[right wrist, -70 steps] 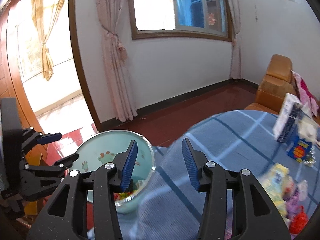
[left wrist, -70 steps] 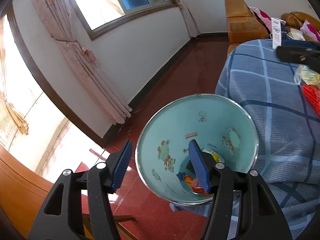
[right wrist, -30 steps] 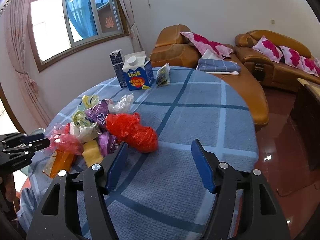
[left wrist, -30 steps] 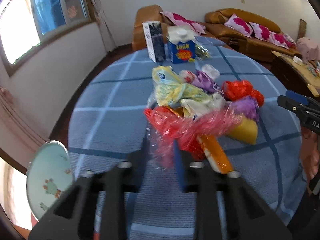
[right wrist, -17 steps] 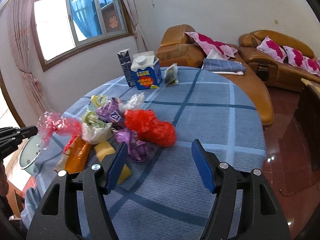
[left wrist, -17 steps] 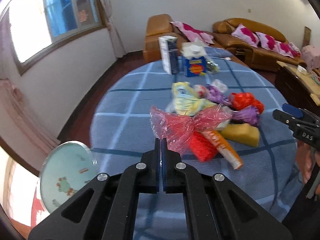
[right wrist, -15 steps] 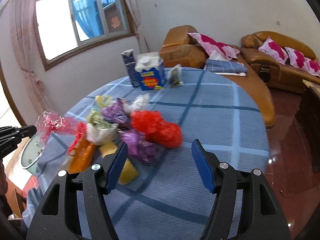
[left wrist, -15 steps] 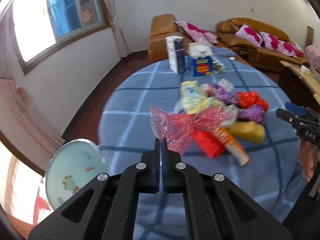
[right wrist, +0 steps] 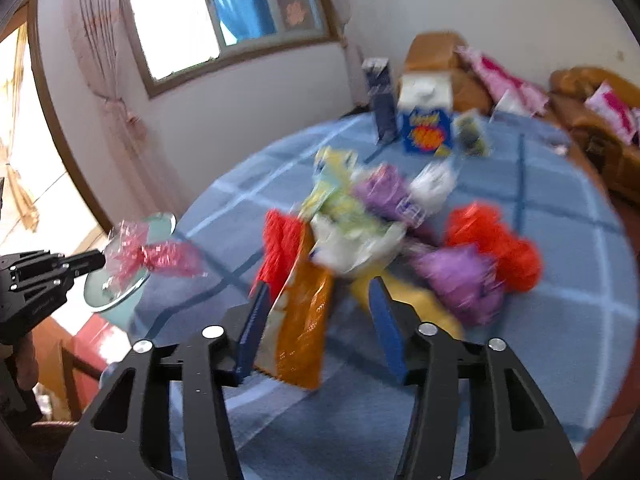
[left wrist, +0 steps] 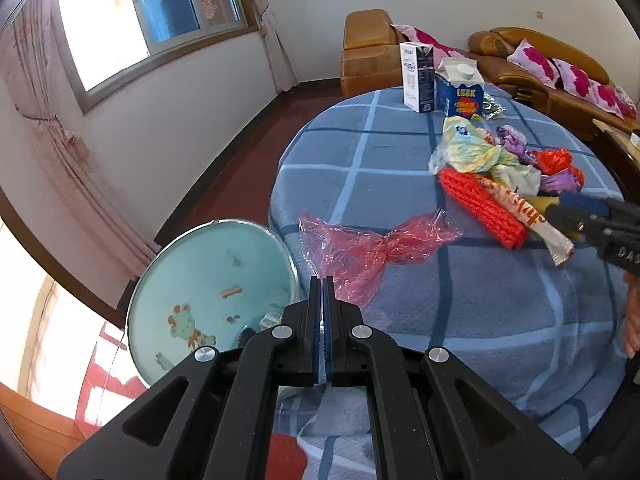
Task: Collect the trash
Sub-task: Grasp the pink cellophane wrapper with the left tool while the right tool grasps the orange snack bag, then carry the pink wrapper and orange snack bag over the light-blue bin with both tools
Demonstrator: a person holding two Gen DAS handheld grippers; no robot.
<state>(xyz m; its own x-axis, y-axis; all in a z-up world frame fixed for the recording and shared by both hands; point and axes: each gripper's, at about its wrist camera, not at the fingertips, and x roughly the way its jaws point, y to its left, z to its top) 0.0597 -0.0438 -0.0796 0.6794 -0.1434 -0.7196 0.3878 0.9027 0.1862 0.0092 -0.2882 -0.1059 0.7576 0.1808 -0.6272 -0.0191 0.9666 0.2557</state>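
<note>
My left gripper (left wrist: 322,280) is shut on a pink plastic wrapper (left wrist: 372,246) and holds it at the table's near edge, beside the pale blue trash bin (left wrist: 208,280) on the floor. The wrapper also shows in the right wrist view (right wrist: 152,258), over the bin (right wrist: 120,280). My right gripper (right wrist: 320,320) is open, its fingers on either side of an orange snack bag (right wrist: 304,328) in the trash pile. The pile holds a red mesh piece (left wrist: 480,204), a yellow bag (left wrist: 472,152), purple wrappers (right wrist: 460,276) and a red bag (right wrist: 496,248).
A round table with a blue checked cloth (left wrist: 400,152) carries two cartons (left wrist: 460,92) at its far side. Brown sofas (left wrist: 368,56) with pink cushions stand behind. The red floor (left wrist: 248,148), a window and curtains lie to the left.
My left gripper has carried the pink wrapper left toward the bin. My right gripper has dropped fast into the pile around the orange bag; its view is blurred.
</note>
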